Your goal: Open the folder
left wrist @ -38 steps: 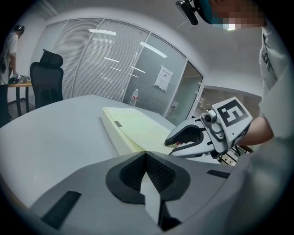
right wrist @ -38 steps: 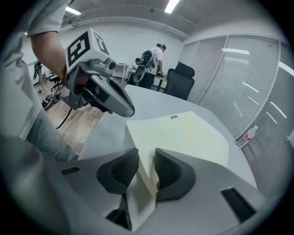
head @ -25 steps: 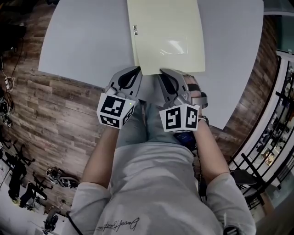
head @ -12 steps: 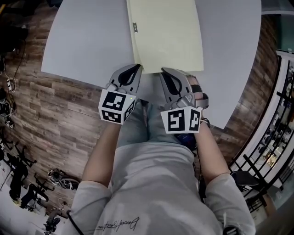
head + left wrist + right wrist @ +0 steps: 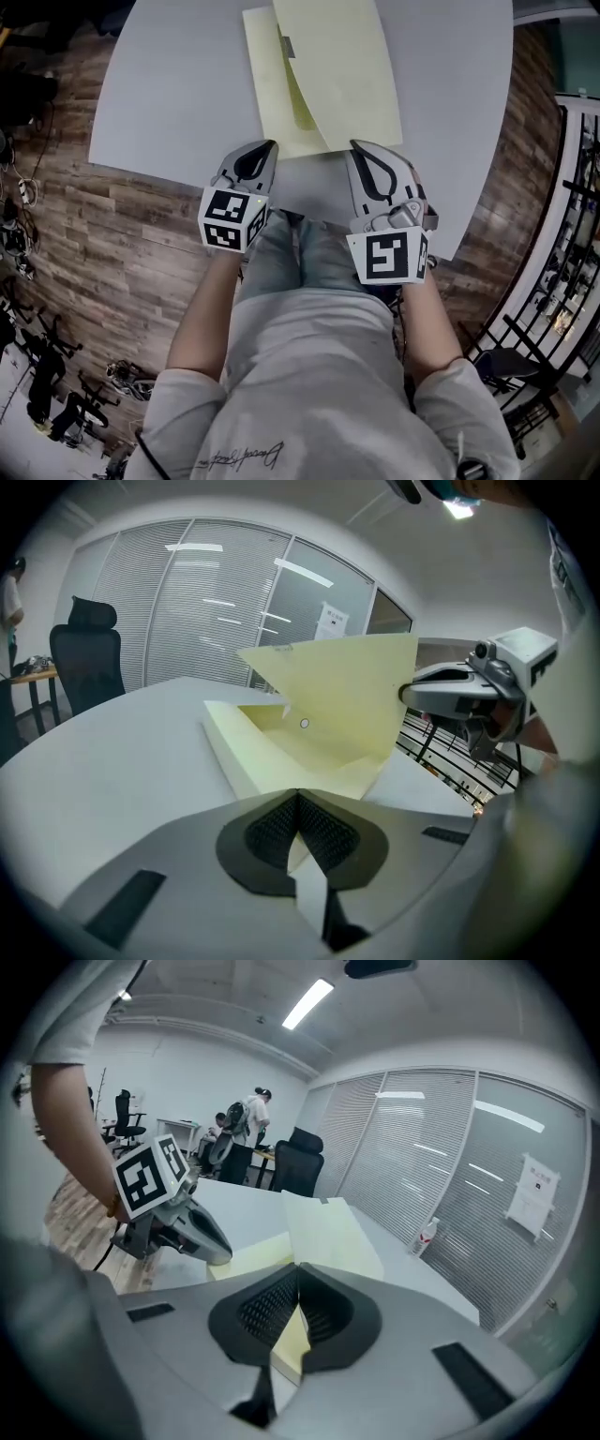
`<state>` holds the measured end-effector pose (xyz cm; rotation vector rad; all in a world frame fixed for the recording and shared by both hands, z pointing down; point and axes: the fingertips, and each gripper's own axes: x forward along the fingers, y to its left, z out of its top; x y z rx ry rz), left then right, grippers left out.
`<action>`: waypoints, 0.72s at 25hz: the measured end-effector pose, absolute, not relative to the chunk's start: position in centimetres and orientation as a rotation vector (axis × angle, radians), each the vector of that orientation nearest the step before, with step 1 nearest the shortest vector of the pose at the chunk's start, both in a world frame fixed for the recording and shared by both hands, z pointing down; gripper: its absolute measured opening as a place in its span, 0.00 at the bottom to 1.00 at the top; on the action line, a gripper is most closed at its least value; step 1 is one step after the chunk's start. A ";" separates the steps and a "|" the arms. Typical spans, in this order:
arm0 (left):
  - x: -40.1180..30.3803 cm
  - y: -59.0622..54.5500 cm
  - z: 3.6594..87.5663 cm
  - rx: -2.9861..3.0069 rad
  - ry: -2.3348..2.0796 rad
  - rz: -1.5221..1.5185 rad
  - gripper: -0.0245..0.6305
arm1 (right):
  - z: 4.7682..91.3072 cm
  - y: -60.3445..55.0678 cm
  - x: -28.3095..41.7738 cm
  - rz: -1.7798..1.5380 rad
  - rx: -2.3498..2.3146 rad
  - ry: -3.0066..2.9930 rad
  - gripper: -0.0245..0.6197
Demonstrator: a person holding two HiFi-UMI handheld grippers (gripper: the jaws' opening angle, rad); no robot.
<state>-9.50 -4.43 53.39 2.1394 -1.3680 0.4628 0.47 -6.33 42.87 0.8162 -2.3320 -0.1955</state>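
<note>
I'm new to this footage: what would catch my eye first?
A pale yellow folder lies partly open on the grey table, top cover raised. The right gripper pinches that cover's near edge; the left gripper clamps the bottom cover beside it.

The pale yellow paper folder (image 5: 328, 84) is lying on the grey rounded table (image 5: 169, 94), in the upper centre of the head view. Its upper leaf is standing tilted above the lower leaf, which is showing at the left. The left gripper (image 5: 273, 144) is sitting at the folder's lower-left corner, pinching the lower leaf. The right gripper (image 5: 353, 145) is sitting at the lower-right corner, pinching the upper leaf. The brown wood-plank floor (image 5: 112, 244) is lying left of and below the table.
</note>
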 end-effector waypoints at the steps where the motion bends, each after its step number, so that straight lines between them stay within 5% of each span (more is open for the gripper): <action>1: -9.6 -4.5 53.5 2.138 -1.365 0.468 0.05 | 42.2 -6.7 0.9 -0.202 0.840 -2.339 0.08; 18: -9.4 -4.4 53.2 2.106 -1.331 0.545 0.05 | 38.5 -10.3 15.1 0.241 1.357 -2.338 0.08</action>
